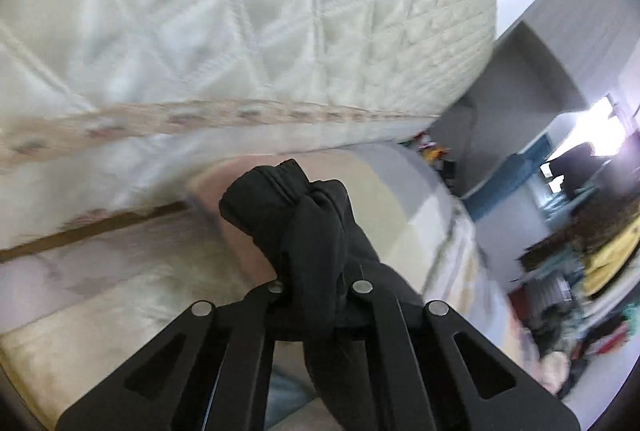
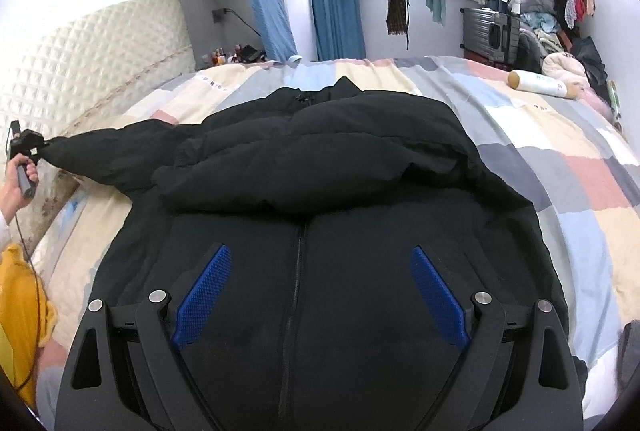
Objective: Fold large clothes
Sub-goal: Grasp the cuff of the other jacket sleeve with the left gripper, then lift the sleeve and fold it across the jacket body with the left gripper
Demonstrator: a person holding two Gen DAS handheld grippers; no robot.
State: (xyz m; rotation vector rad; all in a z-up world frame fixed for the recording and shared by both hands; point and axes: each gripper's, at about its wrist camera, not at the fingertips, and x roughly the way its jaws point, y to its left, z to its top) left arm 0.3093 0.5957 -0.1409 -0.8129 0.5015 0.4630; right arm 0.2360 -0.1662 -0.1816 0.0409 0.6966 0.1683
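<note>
- Black padded jacket [image 2: 320,167] laid front-up on patchwork bedspread [image 2: 560,135], zip running down centre, collar towards far side of bed.
- Left sleeve [image 2: 120,147] drawn out sideways toward quilted headboard [image 2: 80,71]; cuff [image 1: 280,199] clamped in left gripper [image 1: 316,287], jaws closed tight on bunched fabric.
- Right gripper [image 2: 320,287] poised over lower front panels, blue pads [image 2: 204,291] spread wide, nothing held.
- Handling judged: soft, bulky, puffy; moderate weight; likely slippery shell; apt to spring back from a crease.
- Best holds judged: cuffs, hem corners, shoulder seams, where fabric bunches thin.
- Containers: grey suitcase [image 2: 492,31] standing shut by far wall, contents unseen; none other noted.
</note>
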